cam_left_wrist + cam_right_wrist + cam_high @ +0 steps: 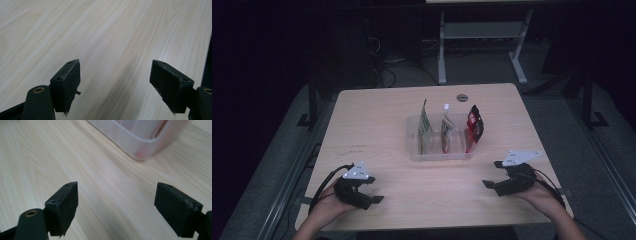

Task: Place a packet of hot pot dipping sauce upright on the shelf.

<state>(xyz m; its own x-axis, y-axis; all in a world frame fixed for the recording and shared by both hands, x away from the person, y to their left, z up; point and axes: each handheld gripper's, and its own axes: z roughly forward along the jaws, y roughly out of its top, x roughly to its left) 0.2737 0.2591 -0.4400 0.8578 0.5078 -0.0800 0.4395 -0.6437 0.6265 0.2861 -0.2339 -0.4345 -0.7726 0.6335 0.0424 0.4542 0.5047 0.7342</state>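
A clear plastic bin (439, 154) stands in the middle of the light wooden table (372, 130). Three pouches stand upright in it: a green-and-tan one (425, 127) at the left, a tan one with a white cap (446, 127) in the middle and a red-and-black one (474, 125) at the right. My left gripper (374, 199) rests low near the table's front left, open, with bare wood between its jaws (113, 87). My right gripper (492, 175) is near the front right, open and empty, its jaws aimed at the bin's near corner (140, 145).
A small dark round disc (462, 97) lies on the table behind the bin. Past the table's far edge stand the white legs of another table (442, 50) and some cables on a grey floor. The table's front edge is close under both hands.
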